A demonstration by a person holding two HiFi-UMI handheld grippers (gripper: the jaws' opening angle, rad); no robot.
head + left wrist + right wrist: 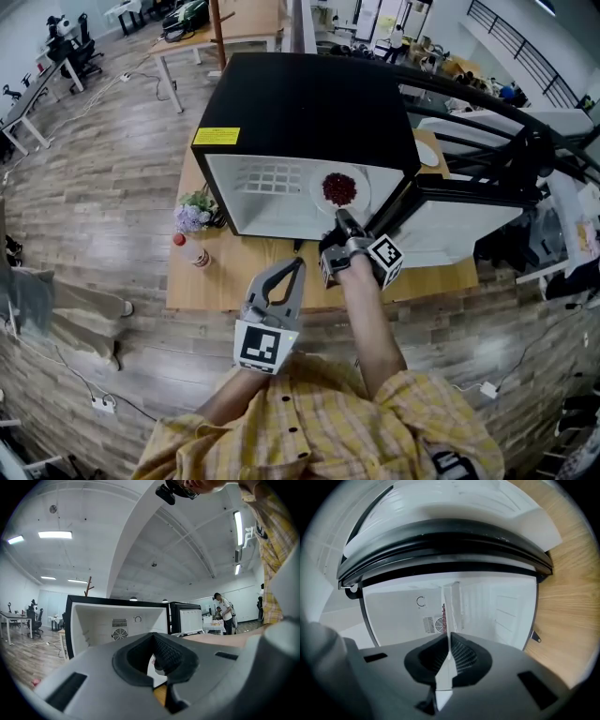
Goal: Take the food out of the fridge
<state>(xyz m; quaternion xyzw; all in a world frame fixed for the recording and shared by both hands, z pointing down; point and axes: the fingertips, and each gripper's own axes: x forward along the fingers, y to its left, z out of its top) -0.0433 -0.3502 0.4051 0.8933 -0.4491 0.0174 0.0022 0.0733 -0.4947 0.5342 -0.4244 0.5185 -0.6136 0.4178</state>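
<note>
Flowers [194,215] and bottle [193,253] on table [217,279]

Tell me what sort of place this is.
Most likely an open-plan office or lab, not a home kitchen: desks with office chairs stand along the wood floor, ceiling strip lights run overhead, and the small fridge sits on a wooden worktable.
</note>
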